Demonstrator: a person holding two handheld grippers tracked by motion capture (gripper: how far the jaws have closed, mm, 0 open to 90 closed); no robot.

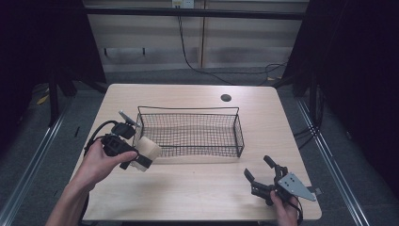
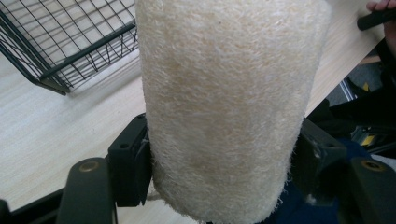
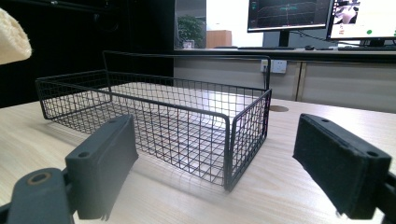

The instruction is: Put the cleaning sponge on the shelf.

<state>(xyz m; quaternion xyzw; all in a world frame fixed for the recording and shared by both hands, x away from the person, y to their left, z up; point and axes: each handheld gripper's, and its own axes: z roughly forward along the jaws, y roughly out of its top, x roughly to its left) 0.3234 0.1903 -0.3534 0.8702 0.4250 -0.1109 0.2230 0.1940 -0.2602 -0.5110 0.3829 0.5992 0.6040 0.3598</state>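
A black wire basket (image 1: 190,134) stands in the middle of the wooden table (image 1: 197,188), with its long side toward the person. The basket has nothing inside. The left gripper (image 1: 141,157) is at the basket's left end, just outside the wire wall, and its jaws are clamped on a cream fibrous roll, probably a loofah sponge (image 1: 149,149). In the left gripper view the loofah sponge (image 2: 224,107) stands up between the two jaws, which press on its lower sides; the corner of the basket (image 2: 60,51) is seen at the upper left. The roll is held above the table surface, near the basket's front left corner.

The right gripper (image 1: 260,174) is near the front right part of the table, close to the front edge, with jaws spread wide and nothing between them. In the right gripper view the basket's near corner (image 3: 227,154) lies between the jaws but farther away. The table has free surface in front of the basket and on its right side.
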